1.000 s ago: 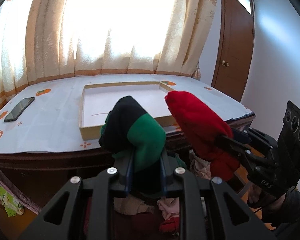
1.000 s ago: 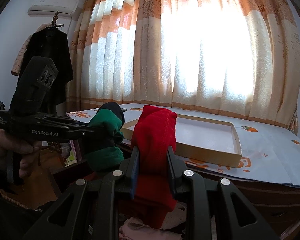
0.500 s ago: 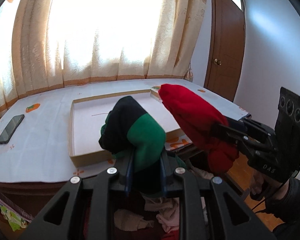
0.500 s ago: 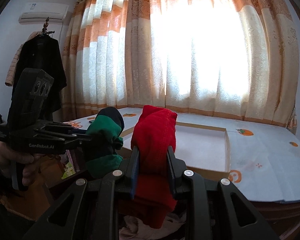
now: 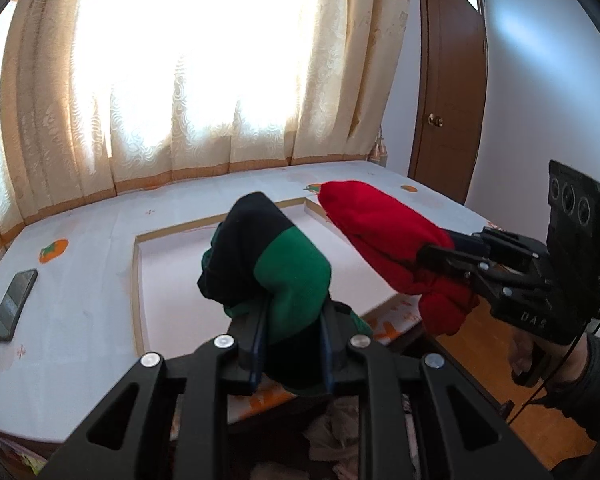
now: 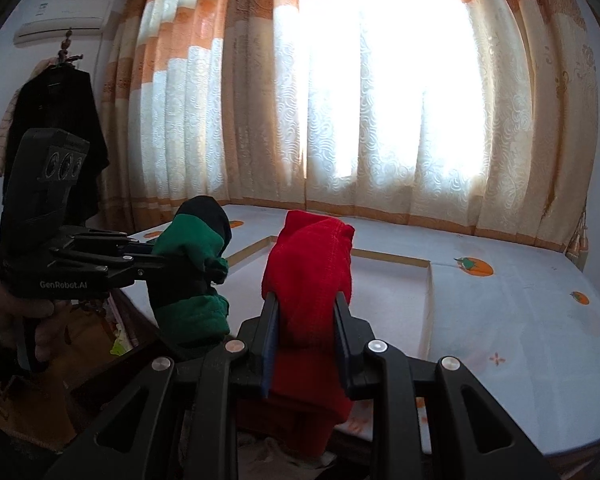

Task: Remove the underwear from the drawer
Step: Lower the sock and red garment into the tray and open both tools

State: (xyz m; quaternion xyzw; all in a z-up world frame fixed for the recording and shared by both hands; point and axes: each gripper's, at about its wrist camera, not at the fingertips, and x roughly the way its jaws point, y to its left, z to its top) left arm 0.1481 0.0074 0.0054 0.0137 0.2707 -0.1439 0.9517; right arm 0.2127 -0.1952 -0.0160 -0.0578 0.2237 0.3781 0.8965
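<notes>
Sunlit cream-and-orange curtains (image 6: 380, 120) hang behind a table (image 5: 80, 280) covered with a pale cloth printed with small orange fruits. On the cloth lies a shallow cardboard tray (image 5: 138, 300), low-walled and open at the top; its white floor shows nothing lying in it where the garments leave it visible. A dark smartphone (image 5: 14, 310) lies flat near the table's left edge, well apart from the tray.

Both grippers are held up in front of the table's near edge. The left gripper (image 5: 292, 344) has its fingers clamped on a bundled green-and-black underwear (image 5: 284, 272), which bulges out above the pads. Just beside it, the right gripper (image 6: 304, 336) is closed on a folded red underwear (image 6: 312, 268), whose lower end droops beneath the jaws. The two garments are close together but not touching.

Below the grippers, at the bottom of both views, an open drawer (image 5: 332, 432) holds a heap of pale crumpled clothes (too dim to tell piece from piece). A brown door (image 5: 448, 80) stands at the right, and dark coats (image 6: 56, 136) hang at the left under an air conditioner (image 6: 64, 16).
</notes>
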